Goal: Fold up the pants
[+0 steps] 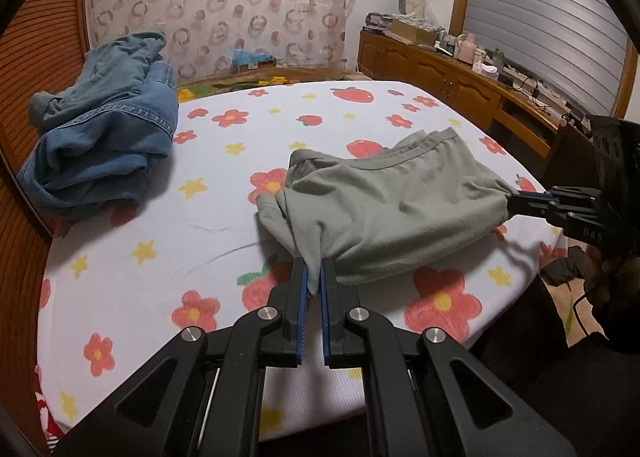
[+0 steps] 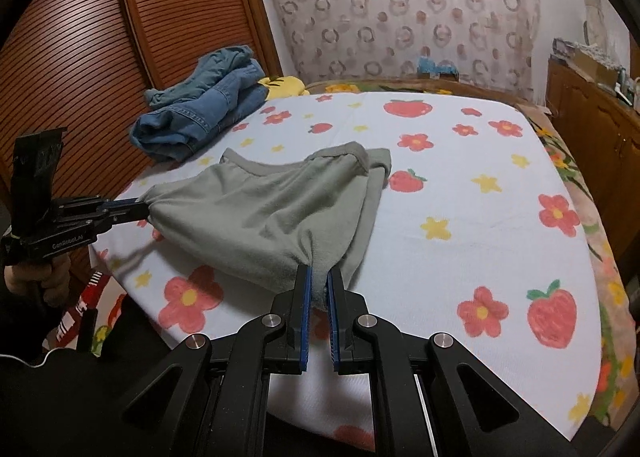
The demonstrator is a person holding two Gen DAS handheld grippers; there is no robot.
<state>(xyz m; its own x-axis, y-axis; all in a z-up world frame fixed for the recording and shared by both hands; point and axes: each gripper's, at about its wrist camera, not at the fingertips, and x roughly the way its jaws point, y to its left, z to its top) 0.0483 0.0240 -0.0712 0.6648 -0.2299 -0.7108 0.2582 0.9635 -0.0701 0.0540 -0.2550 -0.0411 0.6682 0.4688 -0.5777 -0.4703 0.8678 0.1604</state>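
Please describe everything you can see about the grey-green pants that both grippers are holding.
The grey-green soft knit pants look like short cotton ones with a darker elastic waistband at the far edge. They are bunched and partly lifted, sagging onto the white flower-and-strawberry bed sheet. The left gripper pinches one near corner and the right gripper the other, jaws shut on the cloth. The fabric hangs stretched between them, wrinkled.

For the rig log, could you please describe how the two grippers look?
Both the left gripper and right gripper are matte black linkages with silver pivot pins and blue finger pads. The left one's side reads "GenRoboAI" in white.
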